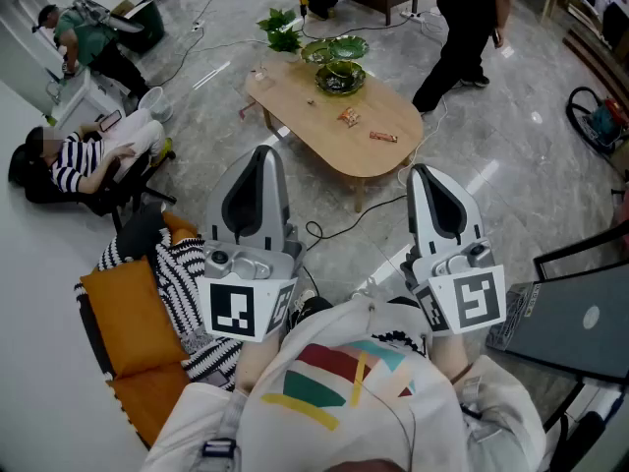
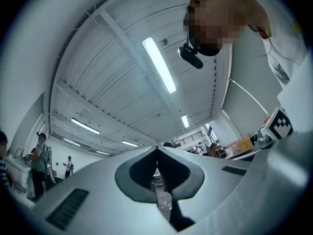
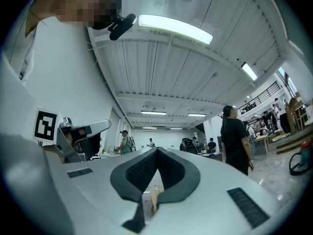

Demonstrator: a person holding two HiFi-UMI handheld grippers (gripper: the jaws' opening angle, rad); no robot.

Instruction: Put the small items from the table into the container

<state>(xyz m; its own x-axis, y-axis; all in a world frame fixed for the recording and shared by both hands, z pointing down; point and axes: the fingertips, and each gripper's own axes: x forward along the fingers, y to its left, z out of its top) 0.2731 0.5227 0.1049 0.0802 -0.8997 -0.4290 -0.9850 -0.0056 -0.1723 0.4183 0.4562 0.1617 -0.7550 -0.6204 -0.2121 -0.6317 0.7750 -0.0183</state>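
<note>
Small packets [image 1: 349, 117], two, lie on one table [image 1: 314, 116] near two green dishes [image 1: 340, 77].

wooden table [image 1: 305, 106], glossy stone floor [image 1: 511, 146], glossy green bowl [image 1: 340, 78]

The light wooden oval desk [image 1: 313, 131] stands on grey marbled floor [image 1: 511, 141]. At its far end sit a dark green glass bowl [image 1: 340, 79] and a flat green glass plate [image 1: 334, 49] (just beside each other). Nearer lie a small orange packet [image 1: 349, 117] and a reddish-brown wrapped bar [image 1: 383, 137], apart.
</note>
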